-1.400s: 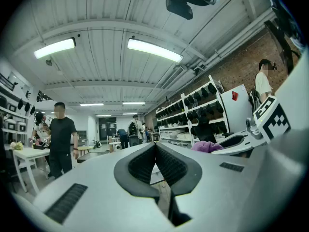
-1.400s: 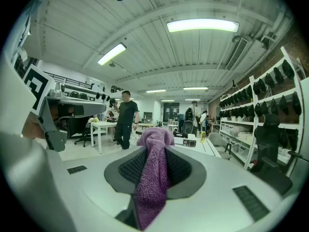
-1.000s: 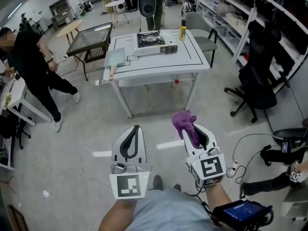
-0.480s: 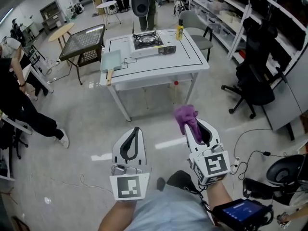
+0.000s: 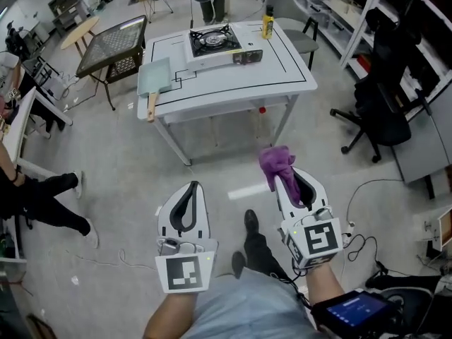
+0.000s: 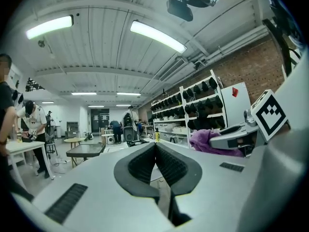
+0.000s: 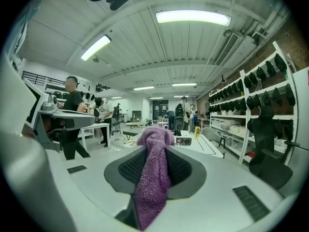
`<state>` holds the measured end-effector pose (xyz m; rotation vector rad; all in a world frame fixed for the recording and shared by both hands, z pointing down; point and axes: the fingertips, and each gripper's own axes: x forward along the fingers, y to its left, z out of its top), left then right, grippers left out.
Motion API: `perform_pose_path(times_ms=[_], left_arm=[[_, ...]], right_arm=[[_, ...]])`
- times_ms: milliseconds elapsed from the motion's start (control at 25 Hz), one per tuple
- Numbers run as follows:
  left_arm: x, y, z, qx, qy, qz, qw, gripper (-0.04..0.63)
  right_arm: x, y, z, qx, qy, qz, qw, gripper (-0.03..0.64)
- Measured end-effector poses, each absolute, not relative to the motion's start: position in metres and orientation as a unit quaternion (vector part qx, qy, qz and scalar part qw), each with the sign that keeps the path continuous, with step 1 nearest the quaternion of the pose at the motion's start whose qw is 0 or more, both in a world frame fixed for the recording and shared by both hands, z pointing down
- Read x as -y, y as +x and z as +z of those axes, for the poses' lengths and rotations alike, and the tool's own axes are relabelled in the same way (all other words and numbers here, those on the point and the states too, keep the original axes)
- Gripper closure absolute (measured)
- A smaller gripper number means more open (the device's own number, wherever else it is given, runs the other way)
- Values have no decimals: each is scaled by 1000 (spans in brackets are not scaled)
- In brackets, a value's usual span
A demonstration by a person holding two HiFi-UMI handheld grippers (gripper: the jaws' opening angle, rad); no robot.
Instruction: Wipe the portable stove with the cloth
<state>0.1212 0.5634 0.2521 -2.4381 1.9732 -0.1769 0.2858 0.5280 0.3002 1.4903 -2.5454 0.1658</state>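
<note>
The portable stove [image 5: 217, 46] stands on the white table [image 5: 282, 76] far ahead of me, silver with a black burner; it shows small in the right gripper view as the stove [image 7: 183, 140]. My right gripper [image 5: 280, 179] is shut on a purple cloth [image 5: 275, 164], which bunches above the jaw tips and hangs down between them as the cloth [image 7: 152, 178]. The left gripper [image 5: 193, 187] is shut with nothing in it, held level with the right one over the floor. Both are well short of the table.
A yellow bottle [image 5: 268, 24] stands at the table's far right; a cutting board [image 5: 154, 78] overhangs its left edge. A dark side table [image 5: 116, 43] stands left, an office chair [image 5: 381, 111] and shelving [image 5: 353, 6] right. A person's legs [image 5: 49, 196] are at far left.
I have moved closer to the table, which now sits larger and lower in the head view. The person at left has shifted further out of frame. Both grippers keep their hold.
</note>
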Motion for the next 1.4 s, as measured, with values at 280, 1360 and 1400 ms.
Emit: perform_pose_path(times_ms=[280, 1360, 1400], left_arm=[[-469, 124, 269, -633, -769, -85, -10, 577], [-272, 115, 225, -686, -723, -67, 45, 577], [-263, 109, 228, -688, -721, -66, 41, 577]], right_arm=[[-432, 290, 326, 860, 493, 83, 100, 497], [-204, 272, 287, 896, 438, 40, 64, 497], [-195, 266, 289, 897, 436, 39, 65, 497]])
